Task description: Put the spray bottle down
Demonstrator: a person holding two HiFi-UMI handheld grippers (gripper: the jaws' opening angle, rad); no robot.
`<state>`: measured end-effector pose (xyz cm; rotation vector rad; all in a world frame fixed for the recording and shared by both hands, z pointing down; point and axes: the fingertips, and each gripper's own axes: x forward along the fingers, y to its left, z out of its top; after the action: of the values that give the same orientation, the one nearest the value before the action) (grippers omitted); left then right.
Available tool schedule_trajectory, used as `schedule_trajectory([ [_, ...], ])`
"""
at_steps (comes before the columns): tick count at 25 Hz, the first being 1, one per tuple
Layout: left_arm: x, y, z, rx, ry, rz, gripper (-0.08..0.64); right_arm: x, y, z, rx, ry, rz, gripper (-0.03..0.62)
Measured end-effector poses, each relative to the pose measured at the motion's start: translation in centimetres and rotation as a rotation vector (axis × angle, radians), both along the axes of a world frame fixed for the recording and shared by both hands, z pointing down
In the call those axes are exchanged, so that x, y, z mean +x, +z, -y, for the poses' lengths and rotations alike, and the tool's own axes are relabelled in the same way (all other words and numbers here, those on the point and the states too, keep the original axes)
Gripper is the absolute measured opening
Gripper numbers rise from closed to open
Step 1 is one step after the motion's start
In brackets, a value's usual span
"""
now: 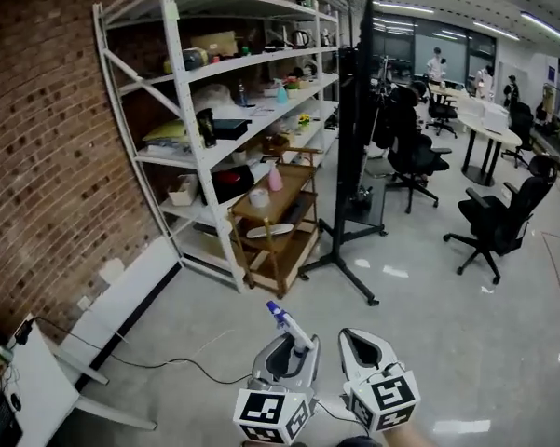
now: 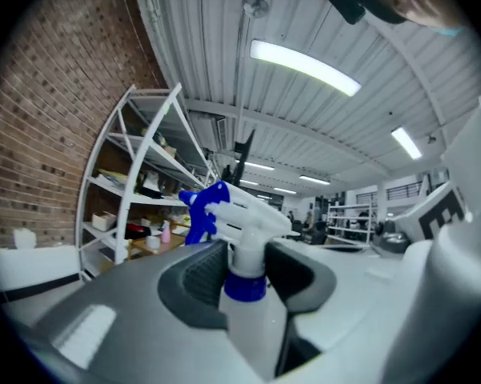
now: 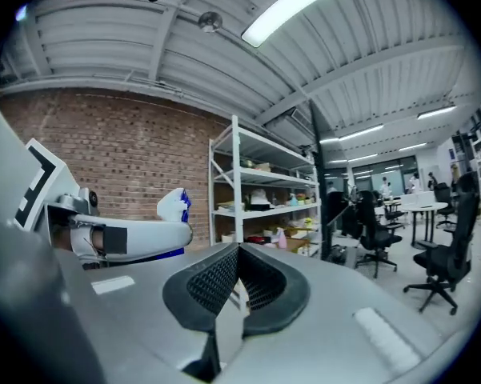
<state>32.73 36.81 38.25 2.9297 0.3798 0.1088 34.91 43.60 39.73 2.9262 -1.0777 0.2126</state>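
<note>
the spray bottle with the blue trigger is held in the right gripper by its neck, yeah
No: it is the left gripper that holds the spray bottle by its neck, as the left gripper view shows. The right gripper is shut on nothing.

a grey glossy floor point(image 1: 429, 343) carries a white rack point(image 1: 261, 112) against the brick wall, a wooden cart point(image 1: 289, 192) just before it, a black stand point(image 1: 351, 156), black chairs point(image 1: 498, 217) and, farther off, a round white table point(image 1: 492, 130). a black cable point(image 1: 149, 364) lies on the floor by a white table point(image 1: 37, 389) at lower left. the rack's shelves hold a box point(image 1: 214, 43), a black jug point(image 1: 206, 127), a teal bottle point(image 1: 281, 94) and a white bin point(image 1: 183, 190). the cart's top bears a pink bottle point(image 1: 275, 178) and a white roll point(image 1: 258, 197); a white dish point(image 1: 268, 232) lies one shelf lower
</note>
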Motion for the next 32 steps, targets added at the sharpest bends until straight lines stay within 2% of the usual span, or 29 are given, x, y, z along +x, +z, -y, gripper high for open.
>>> schedule_trajectory([
  [7,-10.5,0.0,18.5,0.056,-0.323,0.020,0.139,-9.0,0.1,19.7,0.011,-0.338,0.028,-0.002],
  [11,-17.9,0.2,27.5,0.055,-0.486,0.028,0.140,-14.9,0.1,29.5,0.028,-0.494,0.016,-0.002],
  [15,-26.0,0.9,35.7,0.058,-0.698,0.048,0.139,-21.5,0.5,38.5,0.026,-0.685,0.011,-0.002],
  [24,-40.9,2.3,47.4,0.054,-1.105,0.088,0.138,-33.1,2.1,51.7,-0.015,-1.046,0.022,-0.002],
  [27,-44.2,2.9,50.5,0.047,-1.216,0.096,0.138,-36.0,2.4,55.7,-0.021,-1.155,0.017,-0.002],
  [32,-47.6,3.2,56.6,0.028,-1.351,0.084,0.138,-39.5,2.2,63.0,-0.024,-1.299,-0.008,-0.002],
])
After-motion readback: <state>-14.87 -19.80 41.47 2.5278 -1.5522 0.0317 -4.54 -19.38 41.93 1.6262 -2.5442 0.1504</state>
